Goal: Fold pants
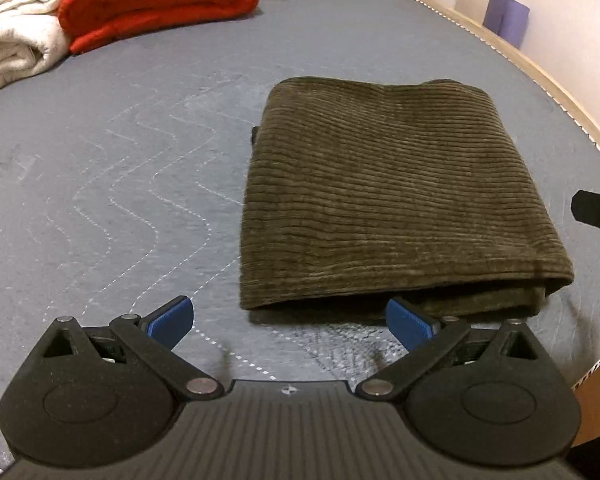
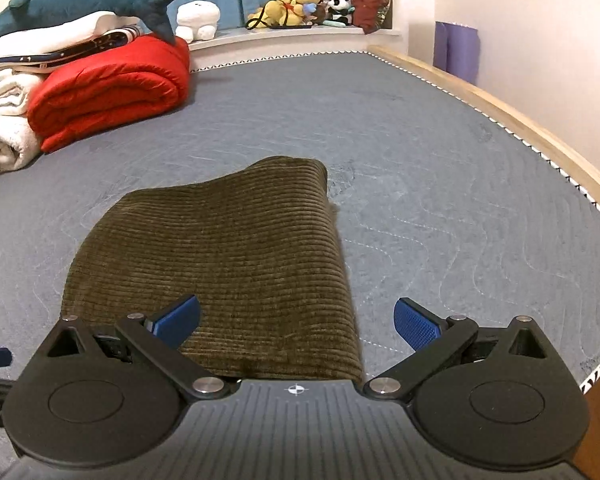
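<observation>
The olive-green corduroy pants [image 1: 384,184] lie folded into a thick rectangle on the grey quilted mattress [image 1: 120,184]. My left gripper [image 1: 290,322] hovers just in front of the bundle's near edge, jaws wide open, nothing between the blue pads [image 1: 172,318]. In the right wrist view the same pants [image 2: 228,256] fill the lower middle. My right gripper [image 2: 296,322] is open above their near right corner, holding nothing. A black part of the right gripper shows at the right edge of the left wrist view.
A rolled red quilt [image 2: 112,88] and white blankets [image 2: 0,132] lie at the far left. A wooden bed rail [image 2: 520,120] runs along the right side. Plush toys [image 2: 296,0] sit on the window ledge, and a purple roll [image 2: 458,50] stands by the wall.
</observation>
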A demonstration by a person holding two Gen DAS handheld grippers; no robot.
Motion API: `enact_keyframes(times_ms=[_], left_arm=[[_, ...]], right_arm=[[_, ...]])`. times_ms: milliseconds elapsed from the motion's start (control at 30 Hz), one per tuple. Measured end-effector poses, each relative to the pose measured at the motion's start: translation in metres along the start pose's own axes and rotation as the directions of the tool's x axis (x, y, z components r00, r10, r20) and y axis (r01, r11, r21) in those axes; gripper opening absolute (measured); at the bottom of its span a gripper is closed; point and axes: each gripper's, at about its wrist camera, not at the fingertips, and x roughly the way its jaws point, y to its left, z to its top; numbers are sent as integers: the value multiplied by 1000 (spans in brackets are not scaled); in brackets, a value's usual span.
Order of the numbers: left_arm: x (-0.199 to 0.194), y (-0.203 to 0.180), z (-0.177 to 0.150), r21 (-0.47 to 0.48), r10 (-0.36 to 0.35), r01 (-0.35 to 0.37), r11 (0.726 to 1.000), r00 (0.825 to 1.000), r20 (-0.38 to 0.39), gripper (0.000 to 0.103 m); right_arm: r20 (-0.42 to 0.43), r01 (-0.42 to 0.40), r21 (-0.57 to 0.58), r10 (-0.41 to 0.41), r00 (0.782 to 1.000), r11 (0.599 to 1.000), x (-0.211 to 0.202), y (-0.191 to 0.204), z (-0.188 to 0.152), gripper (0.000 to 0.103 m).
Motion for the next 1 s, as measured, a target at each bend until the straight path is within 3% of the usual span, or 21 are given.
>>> enact_keyframes(times_ms=[367,1000], left_arm=[[11,-14,7,-9,-36,36,999,999,2,103],[4,-7,5,-26,-44,45,999,999,16,103]], right_arm=[[-64,-26,-34,24,998,999,11,5,-2,102],[-71,-33,-154,22,997,988,9,26,-12,102]])
